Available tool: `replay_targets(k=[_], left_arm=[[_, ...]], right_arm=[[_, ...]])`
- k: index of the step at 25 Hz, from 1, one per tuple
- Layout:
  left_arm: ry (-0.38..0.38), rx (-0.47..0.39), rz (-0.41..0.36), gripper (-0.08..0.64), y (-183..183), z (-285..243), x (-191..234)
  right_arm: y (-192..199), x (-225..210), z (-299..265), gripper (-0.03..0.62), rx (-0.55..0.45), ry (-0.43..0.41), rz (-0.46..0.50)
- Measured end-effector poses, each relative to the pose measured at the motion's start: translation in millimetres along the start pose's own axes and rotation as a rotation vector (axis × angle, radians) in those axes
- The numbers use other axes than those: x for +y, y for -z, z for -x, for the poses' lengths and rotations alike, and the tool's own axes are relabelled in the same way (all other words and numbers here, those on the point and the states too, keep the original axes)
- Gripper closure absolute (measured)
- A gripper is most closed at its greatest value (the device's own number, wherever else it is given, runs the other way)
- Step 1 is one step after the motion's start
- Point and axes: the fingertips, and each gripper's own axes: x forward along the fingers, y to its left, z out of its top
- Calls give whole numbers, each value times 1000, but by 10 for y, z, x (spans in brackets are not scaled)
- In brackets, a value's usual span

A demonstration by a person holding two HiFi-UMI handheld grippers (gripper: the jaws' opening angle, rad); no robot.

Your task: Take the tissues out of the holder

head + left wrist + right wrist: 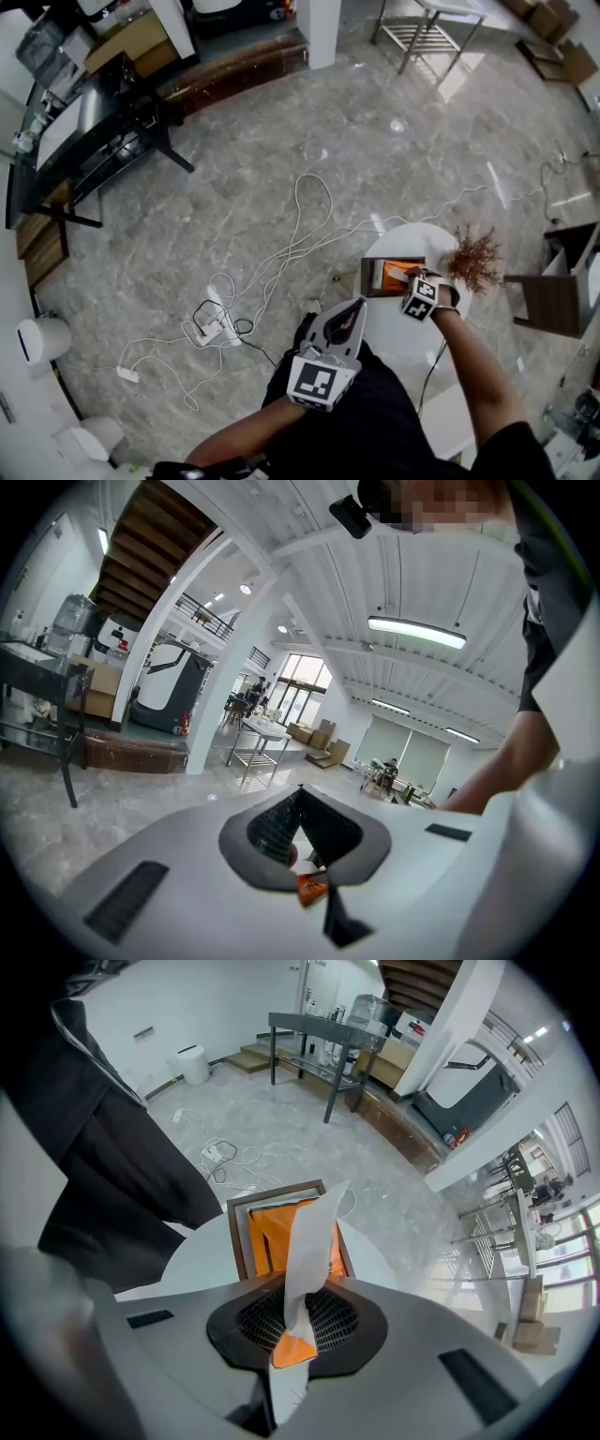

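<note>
The tissue holder [370, 278], a brown wooden box with an orange pack inside, stands on a small round white table [403, 328]. In the right gripper view the holder [239, 1241] sits just beyond the jaws. A white tissue [314, 1232] rises out of the holder as a long strip. My right gripper [295, 1312] is shut on the tissue's lower part, right over the holder [410, 275]. My left gripper [356, 307] hovers at the table's near left edge, its jaws [300, 794] closed tip to tip with nothing held.
A reddish dried plant [473, 258] stands on the table's right side, close to the right hand. White cables and a power strip [211, 328] lie on the marble floor to the left. A brown chair [548, 300] is at the right, a black desk [84, 141] far left.
</note>
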Motion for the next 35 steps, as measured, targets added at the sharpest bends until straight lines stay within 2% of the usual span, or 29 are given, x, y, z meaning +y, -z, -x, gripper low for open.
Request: replay_targets(k=[8,15,18,27,31,35], left_arm=[[36,10,22,560,26,-48,46],[128,21,29,560,82,-92,-54],[152,25,44,558,92,-90,-92],[198,26,25,560,101,-78,-219],[194,10,17,558,45,-78,-267],[218,33,18,558,84,-120,-382]], right_arm=[[47,13,118,563,3,14,-40],[-59,49,261,569,43,45,-29],[-60,53,324,569,57,58,-54],[-86,107,416,571,62,72,-62],[-52,120,500,574,69,62,-105],[46,141,557,574,63,65,-173]])
